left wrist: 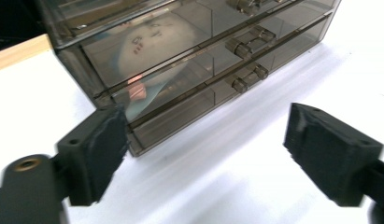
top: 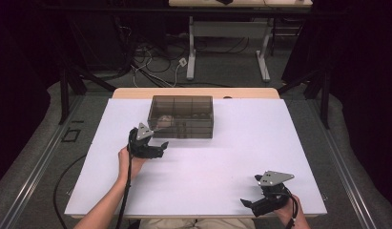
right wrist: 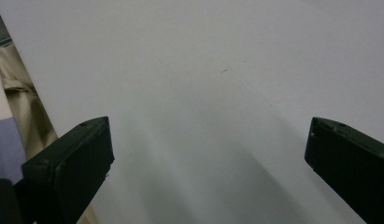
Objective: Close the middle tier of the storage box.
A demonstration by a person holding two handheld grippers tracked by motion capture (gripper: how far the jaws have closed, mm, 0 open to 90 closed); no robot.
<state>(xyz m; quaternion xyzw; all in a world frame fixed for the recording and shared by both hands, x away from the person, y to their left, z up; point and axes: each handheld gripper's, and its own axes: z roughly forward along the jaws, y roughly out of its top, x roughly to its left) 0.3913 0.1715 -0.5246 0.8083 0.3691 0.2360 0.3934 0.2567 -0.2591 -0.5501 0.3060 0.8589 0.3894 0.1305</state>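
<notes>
Hovering wide-jawed, left gripper (left wrist: 199, 154) faces smoky drawer box (left wrist: 180, 60); nothing held.

White-topped table (top: 241, 157), smoky clear drawer box (top: 181, 116) standing near its far edge

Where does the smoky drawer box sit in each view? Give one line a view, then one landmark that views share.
High view: the drawer box stands at the table's far middle, just beyond the left gripper.
Left gripper view: it spans the upper half, past the open jaws, its handles at upper right.
Right gripper view: not in it; the open jaws face bare white table.
Shared landmark: the white table top.
</notes>
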